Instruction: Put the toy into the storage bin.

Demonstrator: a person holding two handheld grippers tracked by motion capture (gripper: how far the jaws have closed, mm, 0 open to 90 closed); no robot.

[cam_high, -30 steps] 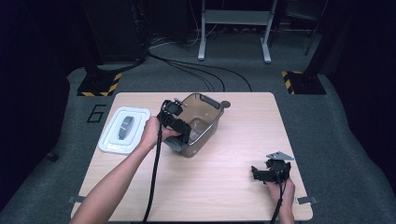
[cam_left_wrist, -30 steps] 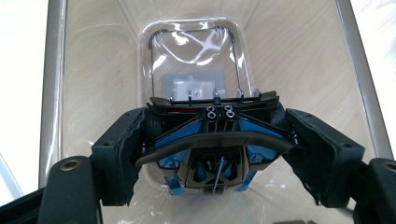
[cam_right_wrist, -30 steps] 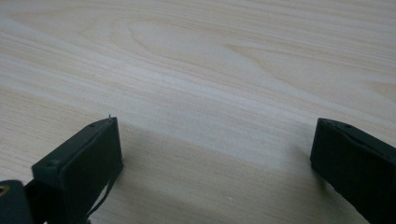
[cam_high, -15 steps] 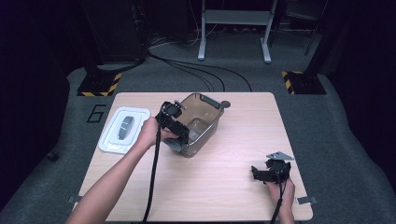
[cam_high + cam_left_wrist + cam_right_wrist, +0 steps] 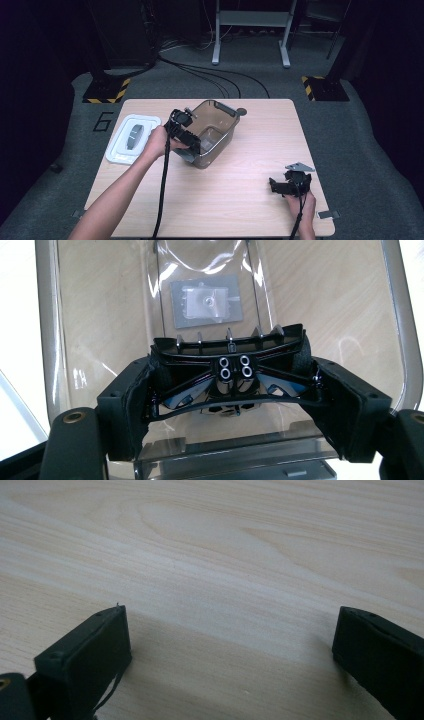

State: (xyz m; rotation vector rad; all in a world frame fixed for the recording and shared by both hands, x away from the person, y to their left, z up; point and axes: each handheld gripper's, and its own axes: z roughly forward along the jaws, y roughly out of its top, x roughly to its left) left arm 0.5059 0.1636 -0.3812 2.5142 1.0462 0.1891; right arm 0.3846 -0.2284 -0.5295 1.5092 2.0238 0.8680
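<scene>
The left tool (image 5: 227, 405) grips a black toy car (image 5: 230, 377) just over the open clear bin (image 5: 212, 132) on the counter (image 5: 240, 200); dropping it remains. The right tool (image 5: 230, 650) rests wide, empty. The lid (image 5: 131, 137) lies aside.
</scene>
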